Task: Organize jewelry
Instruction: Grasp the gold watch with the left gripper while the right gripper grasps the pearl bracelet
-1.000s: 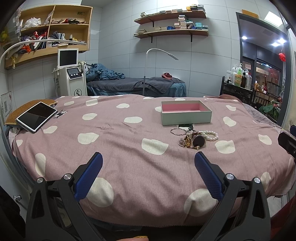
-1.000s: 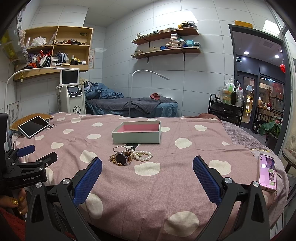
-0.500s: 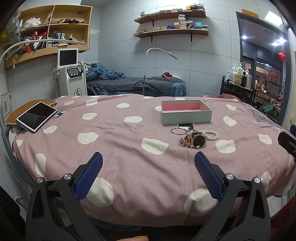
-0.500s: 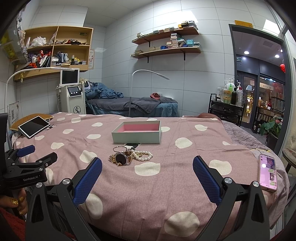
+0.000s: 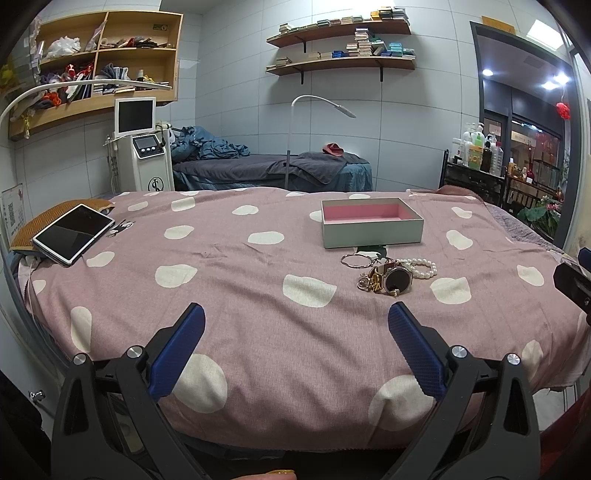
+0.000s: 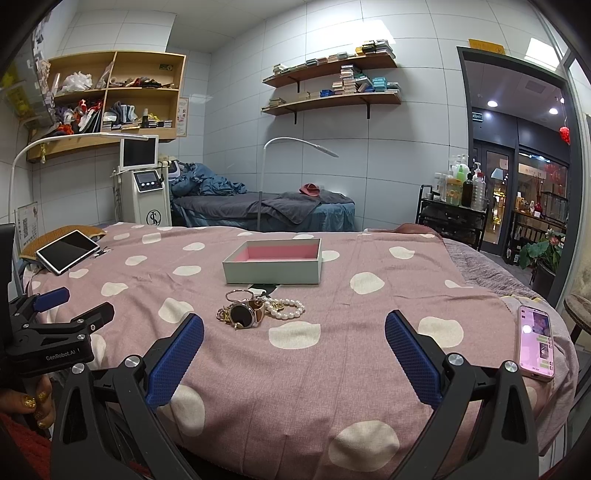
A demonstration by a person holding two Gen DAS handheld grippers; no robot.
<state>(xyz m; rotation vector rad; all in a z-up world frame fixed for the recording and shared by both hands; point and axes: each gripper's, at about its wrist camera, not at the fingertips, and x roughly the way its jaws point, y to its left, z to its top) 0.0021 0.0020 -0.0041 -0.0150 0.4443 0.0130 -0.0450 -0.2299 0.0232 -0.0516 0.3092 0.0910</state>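
Your two views are evenly lit and moderately bright; cool white light falls from overhead. A ceiling panel (image 5: pixel 545 35) burns out at the upper right, and spotlights (image 6: pixel 492 103) beyond the doorway (image 6: pixel 517 155) glare as small white blobs. Shadows on the bedspread (image 5: pixel 258 280) are soft and faint. Focus is sharp through the middle. Your fisheye lenses bow the wall tiles (image 6: pixel 406 147) and shelves (image 5: pixel 340 66), and black vignetting fills every corner. No motion blur is visible.

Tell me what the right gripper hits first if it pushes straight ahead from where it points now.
Probably the polka-dot bedspread: the open right gripper aims over bare cloth just right of the jewelry pile, with the pink-lined box behind. Depth is uncertain.
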